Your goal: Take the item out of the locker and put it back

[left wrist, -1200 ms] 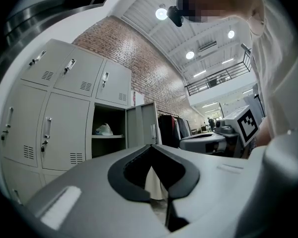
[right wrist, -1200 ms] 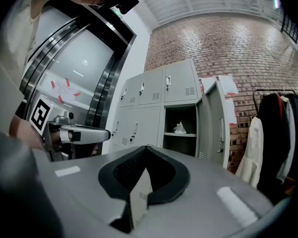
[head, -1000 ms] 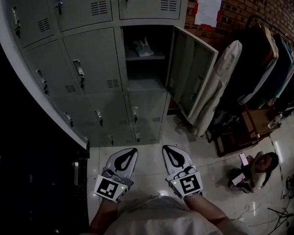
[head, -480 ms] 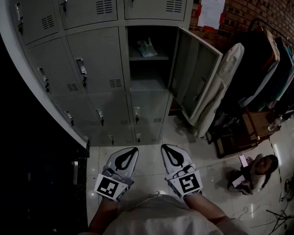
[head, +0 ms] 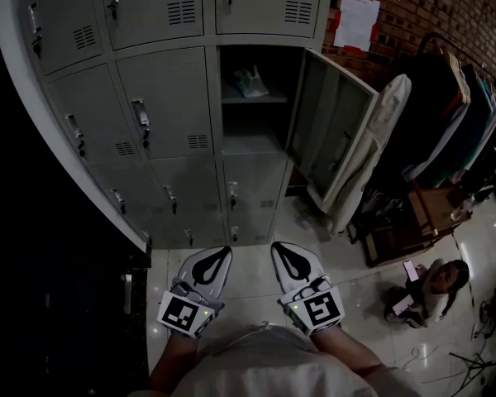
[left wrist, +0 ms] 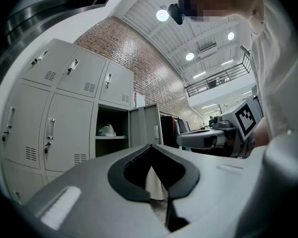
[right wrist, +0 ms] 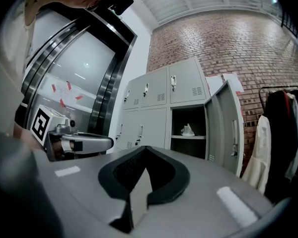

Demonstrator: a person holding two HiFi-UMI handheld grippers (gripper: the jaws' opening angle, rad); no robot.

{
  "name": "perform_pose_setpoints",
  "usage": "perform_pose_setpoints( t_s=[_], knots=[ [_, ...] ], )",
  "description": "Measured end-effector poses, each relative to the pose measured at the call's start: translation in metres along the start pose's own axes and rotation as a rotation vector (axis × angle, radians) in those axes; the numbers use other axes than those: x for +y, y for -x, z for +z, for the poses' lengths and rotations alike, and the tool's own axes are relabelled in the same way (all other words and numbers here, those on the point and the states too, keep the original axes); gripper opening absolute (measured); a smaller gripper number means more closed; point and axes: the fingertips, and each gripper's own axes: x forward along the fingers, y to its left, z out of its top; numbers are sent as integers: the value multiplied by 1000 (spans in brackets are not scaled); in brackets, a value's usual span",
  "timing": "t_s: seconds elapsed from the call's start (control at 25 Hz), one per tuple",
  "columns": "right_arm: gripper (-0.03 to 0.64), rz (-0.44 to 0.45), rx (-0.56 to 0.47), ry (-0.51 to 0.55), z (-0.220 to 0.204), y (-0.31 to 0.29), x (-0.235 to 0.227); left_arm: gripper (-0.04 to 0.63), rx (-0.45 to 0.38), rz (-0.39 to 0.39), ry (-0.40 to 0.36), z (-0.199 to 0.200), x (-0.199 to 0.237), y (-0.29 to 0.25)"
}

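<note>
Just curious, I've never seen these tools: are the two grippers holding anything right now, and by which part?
Nothing is held. The left gripper and right gripper are both shut and empty; the pale item lies on the locker shelf.

The head camera is looking steeply down from well above onto the tall grey metal locker bank [head: 161, 98] and the pale glossy floor tiles [head: 256, 242], with the left gripper [head: 226, 251] and right gripper [head: 275, 247] close at its lower edge. The left gripper camera is sitting low, pointing forward and slightly upward along its own jaws at the lockers, well apart from them. The right gripper camera is facing the same way from just beside it. All three views are sharing the dark open locker compartment [head: 252, 114] and its swung-out grey door [head: 331, 122]. Each gripper view is also catching the other gripper at its inner edge.
</note>
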Motion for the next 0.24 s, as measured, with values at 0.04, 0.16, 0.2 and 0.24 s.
perform_pose_setpoints(
  t_s=[0.04,0.16,0.2,0.24],
  knots=[
    [9,-1,-1,3,1,-1,1,2,0,-4,-2,0,1,1],
    [9,-6,0,6,1,-4,4,3,3,-13,-3,1,3,2],
    [9,-8,1,7,1,-5,5,2,3,-15,-3,2,3,3],
    [9,-9,2,7,1,-6,6,2,2,-18,-5,2,4,4]
  ],
)
